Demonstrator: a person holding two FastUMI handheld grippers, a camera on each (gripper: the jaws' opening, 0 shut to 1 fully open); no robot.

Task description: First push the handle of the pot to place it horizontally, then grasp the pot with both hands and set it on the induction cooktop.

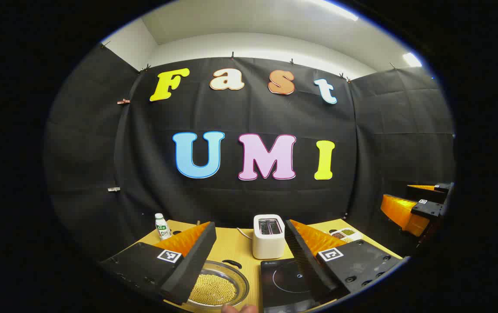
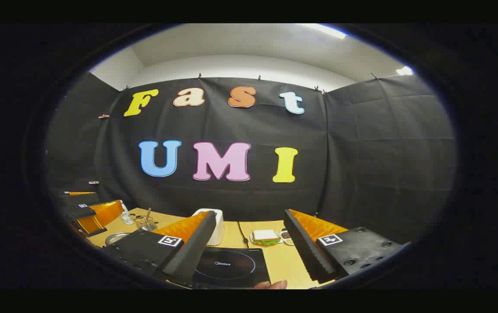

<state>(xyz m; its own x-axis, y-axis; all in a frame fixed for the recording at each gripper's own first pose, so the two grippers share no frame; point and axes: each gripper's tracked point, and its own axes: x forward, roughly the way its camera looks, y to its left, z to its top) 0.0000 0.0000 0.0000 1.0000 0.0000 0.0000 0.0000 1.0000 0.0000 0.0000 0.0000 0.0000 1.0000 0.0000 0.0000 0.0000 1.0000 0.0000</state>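
On the yellow table (image 1: 236, 248), the pot (image 1: 218, 287) is seen filled with small yellow grains, its handle (image 1: 231, 262) at the far rim, just left of the induction cooktop (image 1: 286, 280). A white toaster (image 1: 268, 237) is noted behind. The left gripper (image 1: 249, 256) is held above, fingers spread apart, nothing gripped. The right gripper (image 2: 249, 252) is likewise held wide apart over the cooktop.

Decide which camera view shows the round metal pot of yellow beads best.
The left gripper view: the round metal pot lies between its open fingers, beads visible. The right gripper view catches just a sliver of rim at far left.
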